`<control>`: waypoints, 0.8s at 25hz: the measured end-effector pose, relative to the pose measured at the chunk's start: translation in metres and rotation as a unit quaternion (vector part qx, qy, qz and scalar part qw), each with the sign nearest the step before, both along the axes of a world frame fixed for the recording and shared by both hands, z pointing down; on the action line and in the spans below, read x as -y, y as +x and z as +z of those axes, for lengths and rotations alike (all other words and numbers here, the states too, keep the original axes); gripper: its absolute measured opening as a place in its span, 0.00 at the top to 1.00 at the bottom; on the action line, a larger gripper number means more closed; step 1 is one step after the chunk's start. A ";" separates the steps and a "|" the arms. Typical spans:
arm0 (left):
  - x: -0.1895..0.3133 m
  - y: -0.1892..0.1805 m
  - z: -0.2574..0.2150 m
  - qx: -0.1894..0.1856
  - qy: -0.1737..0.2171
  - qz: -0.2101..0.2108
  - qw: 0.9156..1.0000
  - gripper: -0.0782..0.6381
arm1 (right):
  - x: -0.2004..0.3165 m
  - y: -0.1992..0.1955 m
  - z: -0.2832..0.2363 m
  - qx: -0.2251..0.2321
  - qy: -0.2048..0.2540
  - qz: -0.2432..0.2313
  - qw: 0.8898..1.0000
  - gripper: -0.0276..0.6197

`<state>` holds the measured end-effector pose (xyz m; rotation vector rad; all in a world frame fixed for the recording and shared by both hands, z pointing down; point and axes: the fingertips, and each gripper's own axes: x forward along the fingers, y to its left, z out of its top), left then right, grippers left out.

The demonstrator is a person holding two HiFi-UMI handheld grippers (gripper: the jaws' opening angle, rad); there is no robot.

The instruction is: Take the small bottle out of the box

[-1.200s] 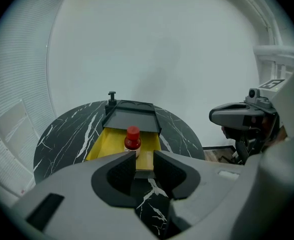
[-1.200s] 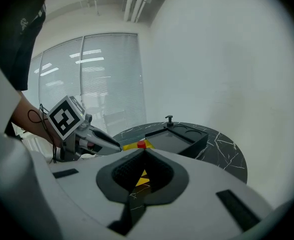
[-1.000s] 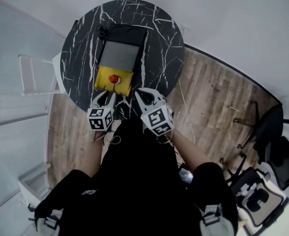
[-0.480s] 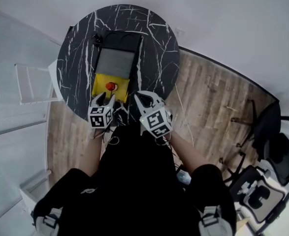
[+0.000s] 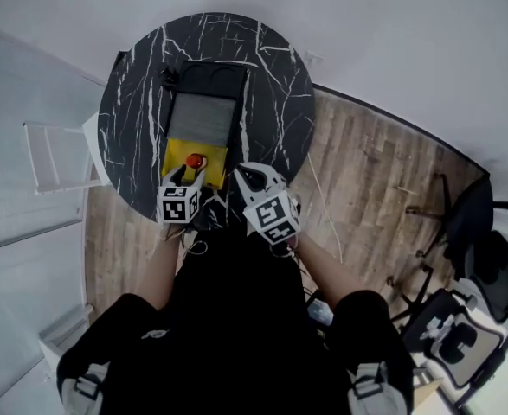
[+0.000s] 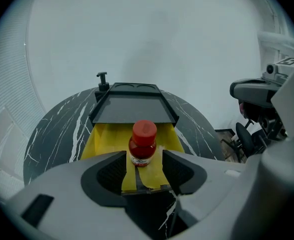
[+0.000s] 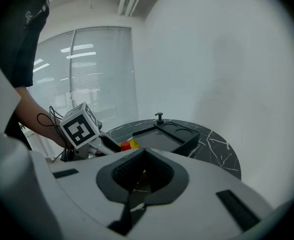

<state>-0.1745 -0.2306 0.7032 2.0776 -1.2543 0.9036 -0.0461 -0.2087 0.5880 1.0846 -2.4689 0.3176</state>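
Left gripper (image 6: 143,160) jaws opening, spread wide; small bottle (image 6: 143,143) upright between the tips, unpinched, in yellow box (image 6: 102,140). Right gripper (image 7: 143,153) jaws pressed together, empty.

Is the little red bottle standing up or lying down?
Standing up. The small bottle sits upright in the yellow box, with its red cap on top.

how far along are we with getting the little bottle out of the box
Done: the box is open, with its yellow compartment exposed. In hand: the left gripper is lined up on the small bottle, jaws opening, pads not touching it. The bottle stands upright in the compartment. Left: close on it and lift it out. The right gripper hangs alongside, jaws shut and empty.
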 end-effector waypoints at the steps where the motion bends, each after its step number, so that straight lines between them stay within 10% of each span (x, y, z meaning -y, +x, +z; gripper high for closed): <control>1: 0.002 0.000 0.001 0.001 -0.001 0.002 1.000 0.60 | 0.002 -0.002 0.001 0.001 -0.001 0.000 1.000 0.96; 20: 0.014 0.004 0.024 0.052 -0.014 0.051 0.997 0.57 | 0.039 -0.019 0.013 0.008 -0.014 0.021 1.000 0.96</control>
